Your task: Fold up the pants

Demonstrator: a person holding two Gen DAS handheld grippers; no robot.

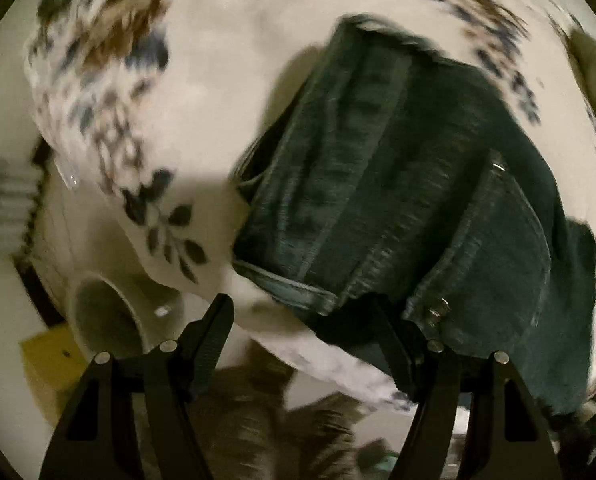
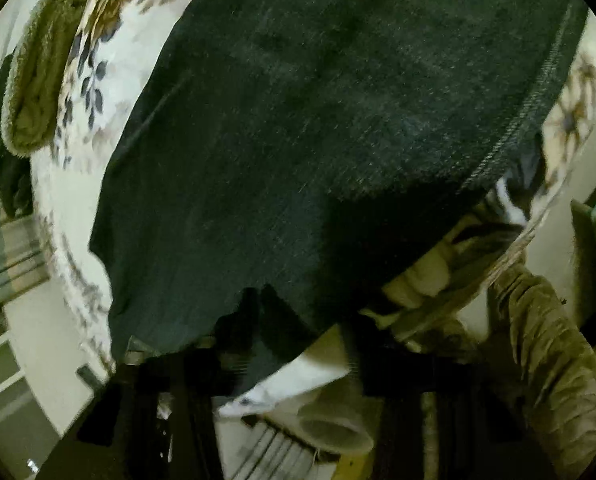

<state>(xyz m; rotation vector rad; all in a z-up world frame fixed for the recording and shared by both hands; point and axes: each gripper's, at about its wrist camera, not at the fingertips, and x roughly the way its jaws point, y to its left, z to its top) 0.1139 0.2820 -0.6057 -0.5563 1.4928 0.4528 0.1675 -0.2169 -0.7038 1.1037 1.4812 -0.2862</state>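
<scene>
Dim, yellowish indoor light in both views. Strong fisheye bending, black corners around each round picture. Motion blur across the left wrist view, worst on the white floral-printed bedcover [image 1: 110, 92] at the far left and right edges; dark green denim pants [image 1: 410, 184] streaked too. Soft shadow cast left of the pants. Small glints on the metal rivets. Right wrist view darker: right hand-held gripper [image 2: 298, 340] nearly lost in black shadow under the denim [image 2: 318, 120].
</scene>
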